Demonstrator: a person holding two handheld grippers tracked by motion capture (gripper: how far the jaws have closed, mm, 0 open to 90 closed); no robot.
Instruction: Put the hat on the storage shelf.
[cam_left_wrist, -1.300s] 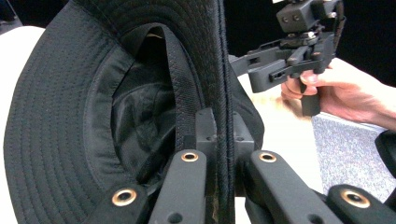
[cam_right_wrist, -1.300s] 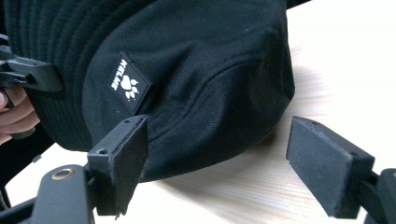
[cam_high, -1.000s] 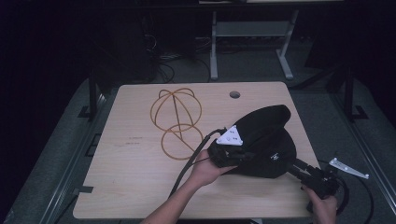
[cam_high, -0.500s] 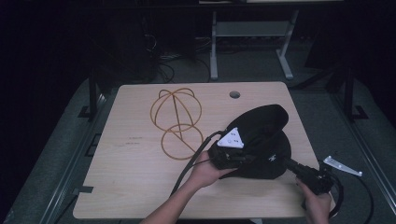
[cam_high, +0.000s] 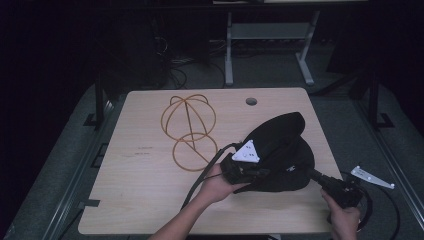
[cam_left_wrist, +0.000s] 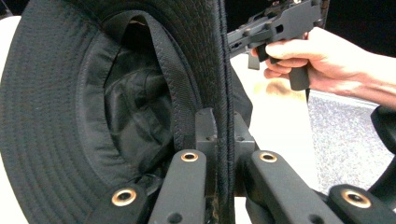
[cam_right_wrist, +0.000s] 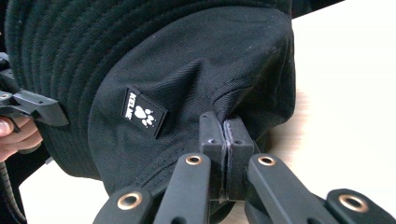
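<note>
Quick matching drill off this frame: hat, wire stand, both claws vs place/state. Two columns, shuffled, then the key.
1. black hat
2. wire hat stand
3. left claw
4. right claw

A. lies free on the table, touched by neither claw
B. shut on the hat's brim
C. held between both claws
D. has just been closing, now pinching a fold of the crown

Pairs: 1-C, 2-A, 3-B, 4-D

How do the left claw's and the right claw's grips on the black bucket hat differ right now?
The left claw clamps the stitched brim of the black fabric bucket hat, edge-on, facing the hat's lined inside. The right claw, whose jaws have just been closing, pinches a fold of the crown's outer cloth beside the small paw-print label. Seen from above, the left sits at the hat's near-left side, the right at its right. Both are shut on the hat.
</note>
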